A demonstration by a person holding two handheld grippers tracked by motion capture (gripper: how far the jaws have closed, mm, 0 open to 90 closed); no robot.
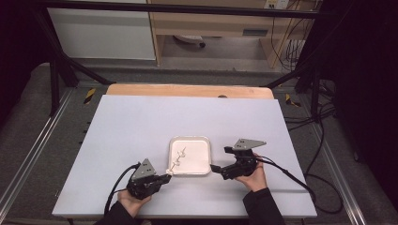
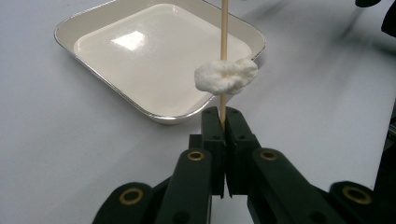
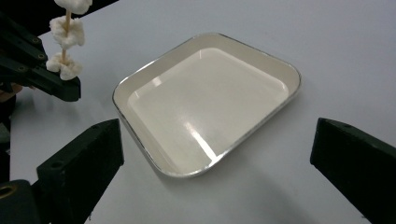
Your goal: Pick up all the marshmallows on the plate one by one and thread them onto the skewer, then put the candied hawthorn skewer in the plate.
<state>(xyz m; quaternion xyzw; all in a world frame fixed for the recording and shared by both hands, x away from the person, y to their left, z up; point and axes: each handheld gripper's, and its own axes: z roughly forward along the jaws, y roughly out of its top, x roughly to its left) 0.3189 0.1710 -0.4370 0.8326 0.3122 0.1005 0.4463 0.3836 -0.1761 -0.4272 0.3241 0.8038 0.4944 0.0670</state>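
A thin wooden skewer carries soft white lumps. My left gripper is shut on its lower end, just off the front left corner of a shallow white tray. From above, the skewer leans over the tray with the left gripper at its base. My right gripper stands open beside the tray's right edge. In the right gripper view its wide jaws frame the bare tray, with nothing between them, and the loaded skewer shows at the upper left.
A white board covers the table, with a wooden strip along its far edge. Black frame bars and cables run around the sides. A hand holds each gripper at the near edge.
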